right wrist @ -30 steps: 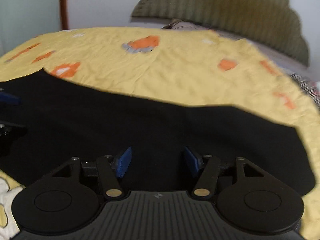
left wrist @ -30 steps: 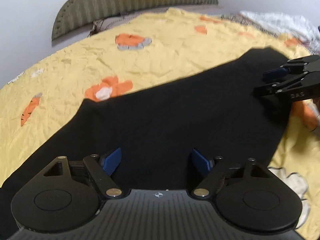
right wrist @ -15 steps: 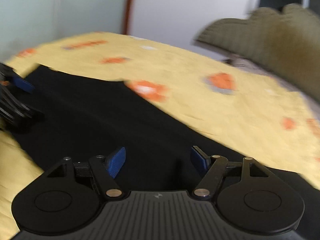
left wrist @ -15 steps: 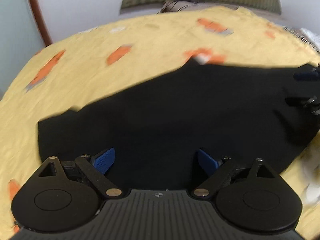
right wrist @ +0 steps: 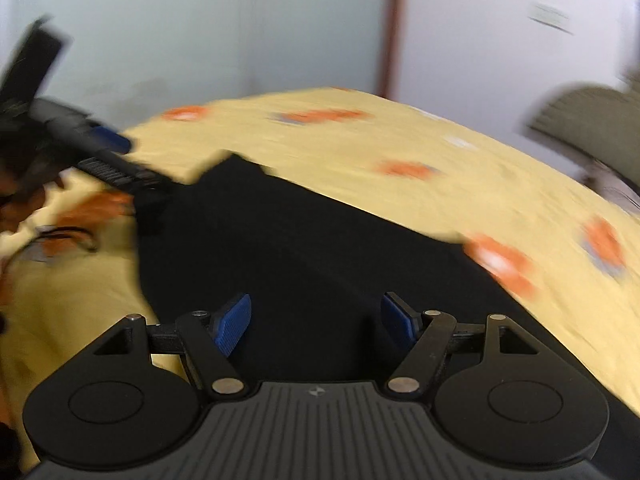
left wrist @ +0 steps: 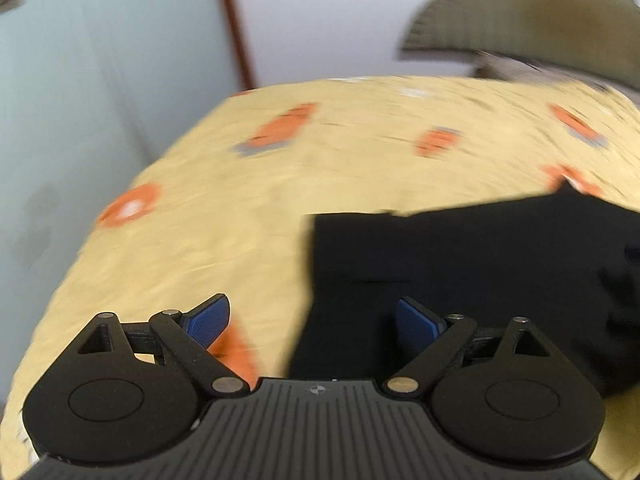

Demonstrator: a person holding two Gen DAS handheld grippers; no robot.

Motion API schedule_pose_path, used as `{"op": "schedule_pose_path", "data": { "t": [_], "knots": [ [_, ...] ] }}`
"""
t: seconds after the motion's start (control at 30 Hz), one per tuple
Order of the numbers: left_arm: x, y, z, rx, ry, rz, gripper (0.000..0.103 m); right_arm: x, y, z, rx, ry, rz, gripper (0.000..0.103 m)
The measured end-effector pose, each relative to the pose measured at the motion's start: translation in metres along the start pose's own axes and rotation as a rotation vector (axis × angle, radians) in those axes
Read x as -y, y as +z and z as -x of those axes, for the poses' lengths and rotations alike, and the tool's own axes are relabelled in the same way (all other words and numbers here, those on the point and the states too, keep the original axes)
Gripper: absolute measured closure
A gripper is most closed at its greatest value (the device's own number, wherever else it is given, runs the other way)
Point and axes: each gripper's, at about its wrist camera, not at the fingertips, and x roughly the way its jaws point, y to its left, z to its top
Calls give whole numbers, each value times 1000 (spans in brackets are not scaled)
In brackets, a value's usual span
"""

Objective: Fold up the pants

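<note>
Yellow bedsheet with orange motifs covers bed, blurred. Olive ribbed headboard at far right. Pale wall panel, red-brown vertical trim, white wall behind.

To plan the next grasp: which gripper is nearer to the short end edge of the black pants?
Left. The left gripper straddles that edge, one finger over the yellow sheet, one over the pants. The right gripper hangs over the cloth, further along.
</note>
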Motion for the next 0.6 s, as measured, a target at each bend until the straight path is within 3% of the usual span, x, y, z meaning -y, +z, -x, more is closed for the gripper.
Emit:
{"op": "schedule_pose_path", "data": {
  "t": [0.13,0.37,0.5,0.6],
  "knots": [
    [-33,1,14,17,70,65,10,-44,23,-28,33,125,133,32],
    [-44,-1,22,27,78,125,10,-64,34,-97,-84,111,218,32],
    [-33,1,27,47,32,126,10,-47,35,-68,-33,155,83,33],
    [-10,8,26,63,-37,102,10,-33,22,-29,23,91,48,32]
  ]
}}
